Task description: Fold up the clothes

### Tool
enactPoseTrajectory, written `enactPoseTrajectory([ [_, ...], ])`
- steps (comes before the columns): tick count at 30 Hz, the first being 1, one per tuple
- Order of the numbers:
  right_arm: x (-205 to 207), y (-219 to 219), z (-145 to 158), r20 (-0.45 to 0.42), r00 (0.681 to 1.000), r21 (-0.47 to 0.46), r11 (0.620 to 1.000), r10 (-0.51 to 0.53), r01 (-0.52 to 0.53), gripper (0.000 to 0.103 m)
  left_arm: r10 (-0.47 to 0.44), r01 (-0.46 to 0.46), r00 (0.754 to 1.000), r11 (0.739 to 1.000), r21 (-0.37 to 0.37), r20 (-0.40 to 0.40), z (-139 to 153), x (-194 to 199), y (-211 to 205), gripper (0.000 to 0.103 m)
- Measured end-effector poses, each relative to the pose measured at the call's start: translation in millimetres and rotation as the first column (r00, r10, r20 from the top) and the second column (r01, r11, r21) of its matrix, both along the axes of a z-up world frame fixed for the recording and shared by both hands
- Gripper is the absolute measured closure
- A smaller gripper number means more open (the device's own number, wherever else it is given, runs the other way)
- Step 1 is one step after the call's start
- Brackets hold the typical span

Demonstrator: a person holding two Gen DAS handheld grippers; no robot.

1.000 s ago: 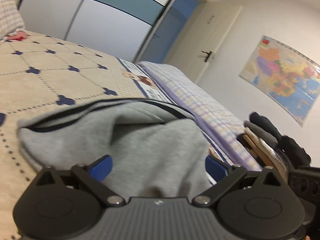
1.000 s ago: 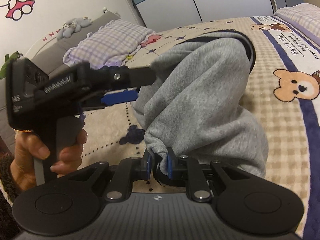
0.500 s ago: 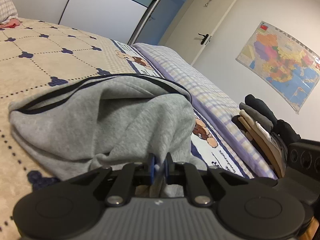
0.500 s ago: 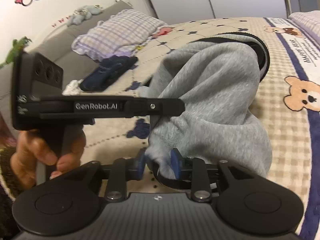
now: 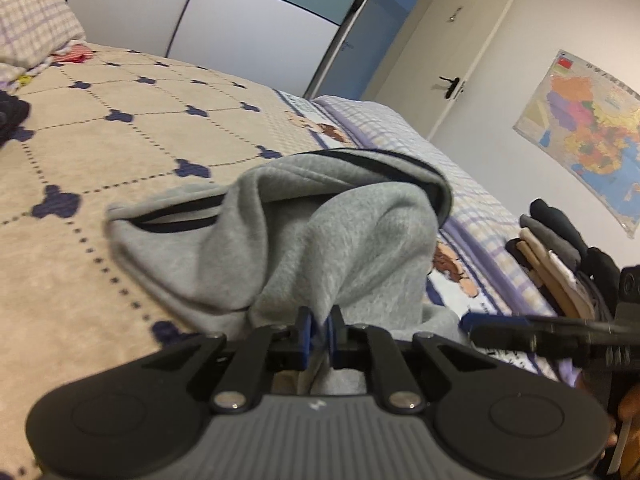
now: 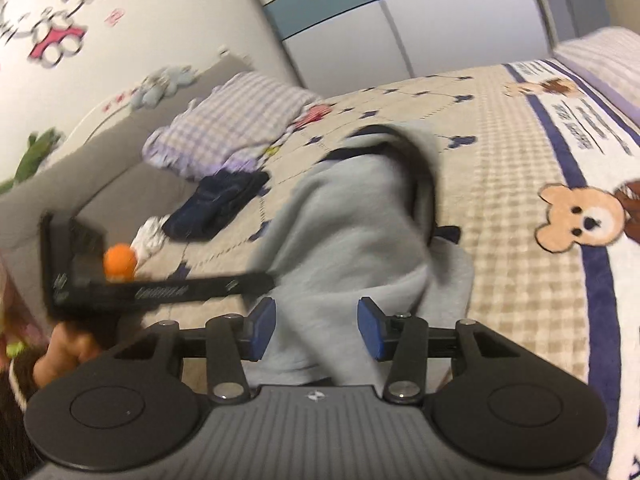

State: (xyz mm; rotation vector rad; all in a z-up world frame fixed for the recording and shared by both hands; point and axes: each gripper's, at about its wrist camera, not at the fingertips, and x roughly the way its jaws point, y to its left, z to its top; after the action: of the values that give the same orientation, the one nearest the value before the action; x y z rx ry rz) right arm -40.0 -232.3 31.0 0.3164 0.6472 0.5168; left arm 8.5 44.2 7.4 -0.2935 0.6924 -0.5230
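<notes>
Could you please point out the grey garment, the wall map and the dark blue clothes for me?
grey garment (image 5: 340, 240): left wrist view, on its raised middle fold.
wall map (image 5: 592, 136): left wrist view, on its coloured middle.
dark blue clothes (image 6: 216, 204): right wrist view, on the heap's middle.

Clothes lying on the bed

The sweatshirt (image 6: 352, 240) is lying mid-bed (image 6: 500, 240); behind it a pillow (image 6: 232, 120) is resting near the headboard edge.

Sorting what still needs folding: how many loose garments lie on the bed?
2: grey garment mid-bed, pinched by the left hand-held gripper; dark blue garment by the checked pillow. Others may be hidden.
</notes>
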Motion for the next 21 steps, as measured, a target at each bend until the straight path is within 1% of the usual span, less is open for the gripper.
enactPoseTrajectory([
  [5,13,5,-4,-0.020,0.997,0.017,0.997,-0.072,0.072,0.052,0.043,-0.042,0.999,0.998,0.055,-0.012,-1,-10,21,0.097],
  [7,16,7,-6,-0.038,0.995,0.030,0.995,-0.091,0.092,0.052,0.057,-0.055,0.998,0.996,0.065,-0.024,-4,-13,30,0.098],
  [15,30,25,-8,-0.079,0.991,0.075,0.990,-0.111,0.117,0.049,0.103,-0.096,0.993,0.989,0.110,-0.060,-10,-22,49,0.099],
  [16,32,28,-9,-0.089,0.990,0.083,0.989,-0.112,0.120,0.049,0.115,-0.107,0.991,0.986,0.128,-0.061,-10,-23,50,0.101],
  [18,36,34,-10,-0.101,0.988,0.096,0.988,-0.113,0.123,0.049,0.142,-0.131,0.988,0.976,0.174,-0.056,-12,-25,53,0.103],
  [19,37,36,-11,-0.106,0.988,0.102,0.987,-0.114,0.125,0.049,0.163,-0.147,0.984,0.969,0.196,-0.068,-15,-26,57,0.103],
  [21,40,40,-13,-0.112,0.987,0.109,0.985,-0.119,0.131,0.048,0.182,-0.161,0.980,0.964,0.210,-0.082,-20,-27,65,0.103],
])
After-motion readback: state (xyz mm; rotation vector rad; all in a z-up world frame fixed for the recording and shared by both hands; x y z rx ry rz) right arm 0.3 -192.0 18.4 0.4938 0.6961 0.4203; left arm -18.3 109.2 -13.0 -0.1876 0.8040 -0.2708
